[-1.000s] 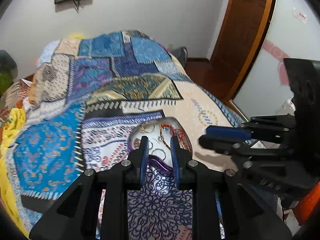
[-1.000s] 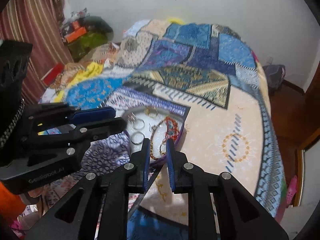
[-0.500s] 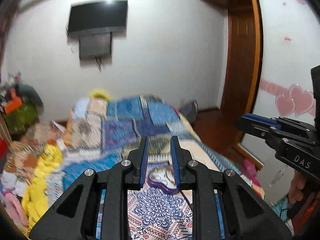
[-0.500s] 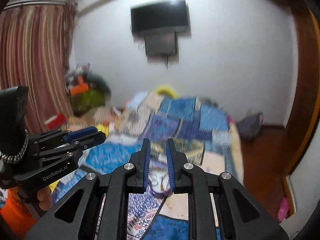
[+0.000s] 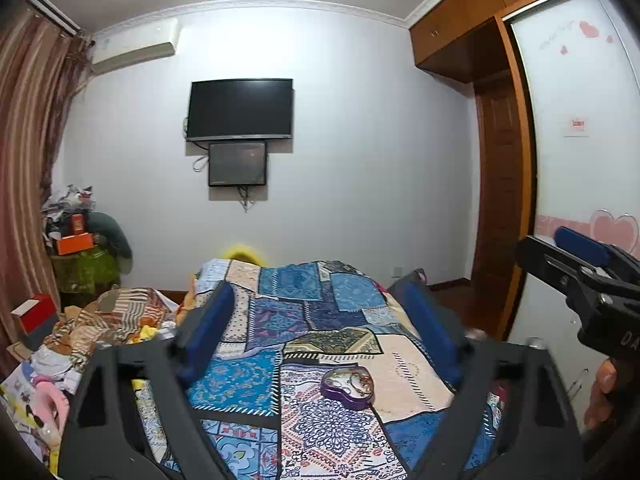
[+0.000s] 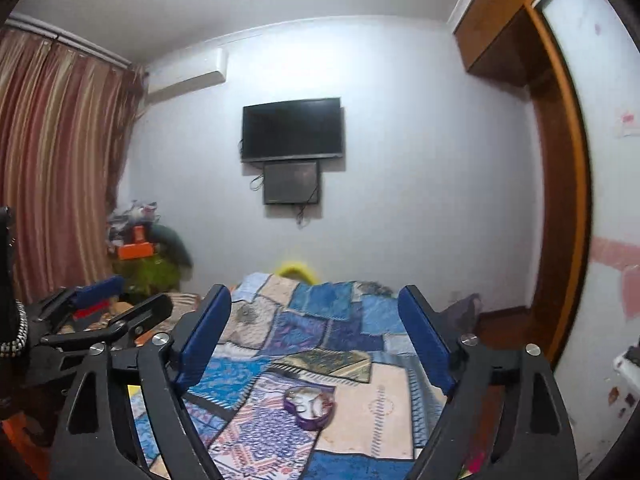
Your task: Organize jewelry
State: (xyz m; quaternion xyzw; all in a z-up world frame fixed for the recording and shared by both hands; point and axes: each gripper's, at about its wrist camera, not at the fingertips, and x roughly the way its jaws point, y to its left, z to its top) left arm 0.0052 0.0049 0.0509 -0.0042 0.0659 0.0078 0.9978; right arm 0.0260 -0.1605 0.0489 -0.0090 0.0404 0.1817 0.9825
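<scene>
A purple heart-shaped box (image 5: 348, 386) holding rings and beaded chains lies on the patchwork bed cover (image 5: 312, 312), well ahead of and below both grippers. My left gripper (image 5: 320, 332) is raised and points about level over the bed; its jaws are opening, with nothing between the blue pads (image 5: 208, 328). My right gripper (image 6: 316, 340) is likewise held high, jaws opening and empty, with the box (image 6: 310, 400) low between its fingers in that view. Each gripper shows at the edge of the other's view: right gripper (image 5: 560, 248), left gripper (image 6: 124, 300).
Crumpled clothes (image 5: 80, 332) are heaped along the bed's left side, before a striped curtain (image 5: 24, 160). A dark television (image 5: 240, 109) hangs on the far wall. A wooden door frame (image 5: 500, 220) and wardrobe stand to the right. A hand (image 5: 600, 392) holds the right gripper.
Both grippers have risen and tilted up from just over the box, so the box now looks small and far. Their jaws, nearly shut before, now stand wide apart.
</scene>
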